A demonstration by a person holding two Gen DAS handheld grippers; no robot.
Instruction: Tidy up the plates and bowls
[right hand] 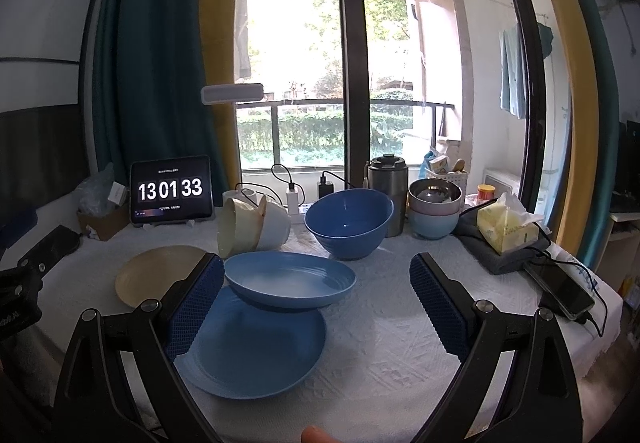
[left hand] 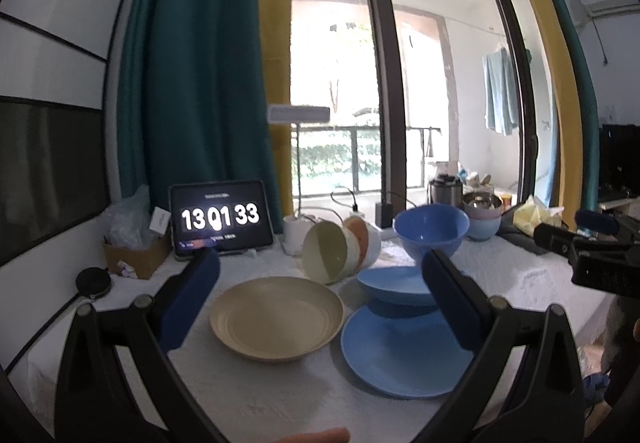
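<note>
A beige plate (left hand: 276, 317) (right hand: 158, 275) lies on the white cloth at the left. A flat blue plate (left hand: 404, 355) (right hand: 252, 351) lies beside it, with a deeper blue dish (left hand: 394, 285) (right hand: 290, 279) resting on its far edge. Behind stand a large blue bowl (left hand: 432, 229) (right hand: 349, 223) and nested bowls tipped on their side (left hand: 338, 249) (right hand: 252, 225). A stack of bowls (left hand: 482, 217) (right hand: 434, 211) stands at the back right. My left gripper (left hand: 320, 299) is open above the beige plate. My right gripper (right hand: 316, 303) is open above the blue plates, holding nothing.
A tablet clock (left hand: 220, 219) (right hand: 171, 189) stands at the back left by a cardboard box (left hand: 134, 255). A steel canister (right hand: 387, 187), tissue pack (right hand: 506, 227), grey cloth and a phone (right hand: 564, 293) with cable lie at the right. A lamp (left hand: 298, 115) and chargers stand by the window.
</note>
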